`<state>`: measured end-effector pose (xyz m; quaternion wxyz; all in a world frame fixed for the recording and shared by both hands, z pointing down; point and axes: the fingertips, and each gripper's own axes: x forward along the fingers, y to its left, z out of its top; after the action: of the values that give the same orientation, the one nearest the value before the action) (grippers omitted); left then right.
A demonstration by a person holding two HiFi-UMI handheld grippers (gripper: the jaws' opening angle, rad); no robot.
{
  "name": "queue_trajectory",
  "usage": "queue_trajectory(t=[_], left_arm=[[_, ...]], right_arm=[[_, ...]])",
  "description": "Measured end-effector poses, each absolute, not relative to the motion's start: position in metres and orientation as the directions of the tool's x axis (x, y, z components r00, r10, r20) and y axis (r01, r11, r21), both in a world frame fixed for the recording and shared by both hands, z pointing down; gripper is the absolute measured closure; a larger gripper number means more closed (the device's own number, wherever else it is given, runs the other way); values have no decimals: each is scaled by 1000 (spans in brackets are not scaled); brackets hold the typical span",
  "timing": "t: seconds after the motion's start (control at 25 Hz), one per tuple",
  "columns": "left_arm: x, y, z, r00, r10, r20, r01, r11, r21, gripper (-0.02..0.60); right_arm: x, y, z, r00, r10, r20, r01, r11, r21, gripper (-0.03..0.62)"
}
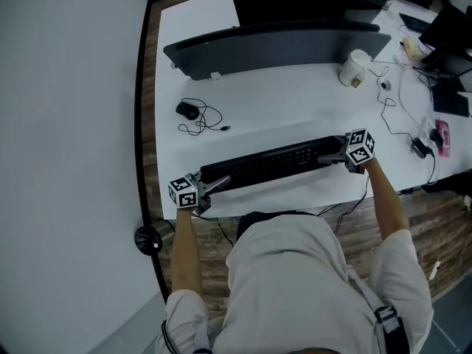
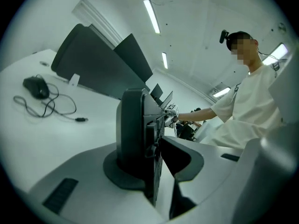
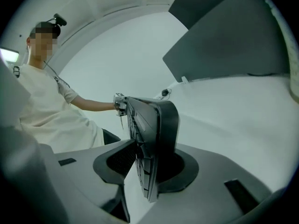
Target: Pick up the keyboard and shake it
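A long black keyboard hangs just over the front part of the white desk, tipped onto its long edge. My left gripper is shut on its left end and my right gripper on its right end. In the left gripper view the keyboard's end stands upright between the jaws of the left gripper, both pads against it. The right gripper view shows the other end clamped the same way in the right gripper, keys facing the person.
A wide dark monitor stands at the back of the desk. A black mouse with a loose cable lies at the left, a white cup at the right. Cables and small devices crowd the right edge.
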<state>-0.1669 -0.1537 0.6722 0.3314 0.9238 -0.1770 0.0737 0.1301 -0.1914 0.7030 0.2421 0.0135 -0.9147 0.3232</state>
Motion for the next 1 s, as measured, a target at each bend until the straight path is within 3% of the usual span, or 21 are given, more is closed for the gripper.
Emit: queue_trajectory(t=[0.24,0.48,0.68,0.84,1.0], left_arm=[[-157,-187,599,938,-250,242,-322,-886,333,460],[-136,-213,536,907,-252,338,-264,-964,-10,465],[-121,-229,521,849,-321,420,-239,-942,-236,466],[-108,-227,560,736,-399,547,-199,-900,-388,476],[-88,-239,590,673,-518,528,-295,-842,-451,478]], right_arm=[[137,-209,635,-813,150,563,-51,945,-324,467],[157,-250,550,-791,-36,611,-36,999,13,468],[171,-268,481,-737,-174,653,9,964,267,471],[187,-278,442,-626,-280,728,108,893,437,470],[183,-281,414,-518,-358,777,269,794,545,476]])
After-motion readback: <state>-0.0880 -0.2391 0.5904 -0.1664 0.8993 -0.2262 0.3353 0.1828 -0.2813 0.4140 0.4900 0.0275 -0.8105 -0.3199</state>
